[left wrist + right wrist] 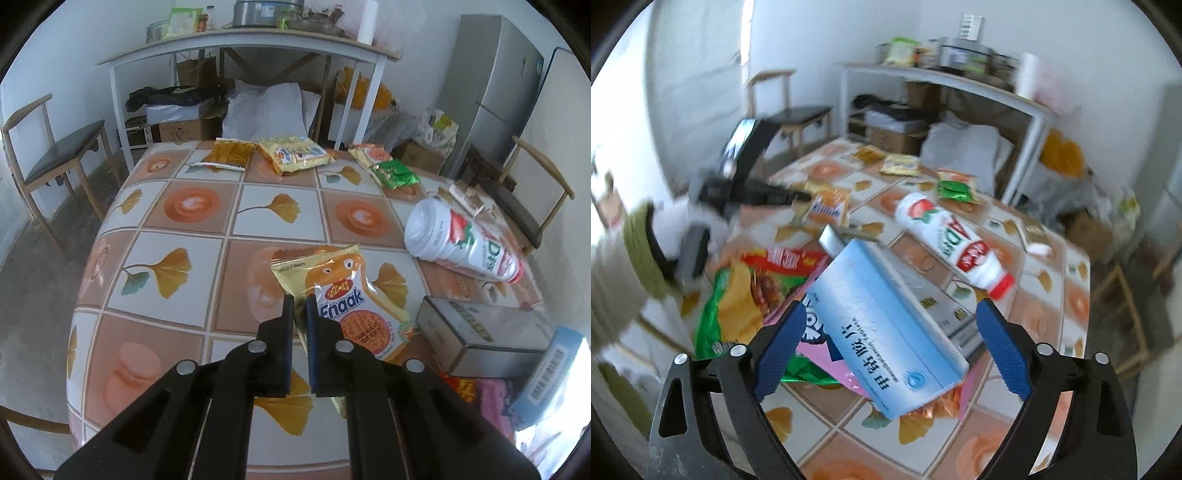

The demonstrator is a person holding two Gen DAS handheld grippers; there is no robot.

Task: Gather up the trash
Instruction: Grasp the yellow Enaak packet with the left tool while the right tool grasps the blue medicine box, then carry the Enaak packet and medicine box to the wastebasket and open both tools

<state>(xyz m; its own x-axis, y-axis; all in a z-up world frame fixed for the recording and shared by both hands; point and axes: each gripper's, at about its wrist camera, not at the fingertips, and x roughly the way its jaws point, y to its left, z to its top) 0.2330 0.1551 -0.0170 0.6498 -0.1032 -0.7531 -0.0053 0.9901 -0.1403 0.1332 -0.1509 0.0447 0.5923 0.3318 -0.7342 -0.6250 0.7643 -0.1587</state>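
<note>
Left claw pinching snack packet edge, right claw wide over blue box

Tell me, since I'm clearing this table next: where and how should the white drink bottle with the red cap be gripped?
Grip the white drink bottle across its body, coming from above with the gripper fingers on either long side. It lies on its side on the table, so its round flanks are exposed. The narrow neck by the red cap probably gives a less steady hold.

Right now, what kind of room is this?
Probably a home kitchen or dining room: a table with a patterned tablecloth, a grey fridge, wooden chairs, and a shelf with a metal pot.
</note>
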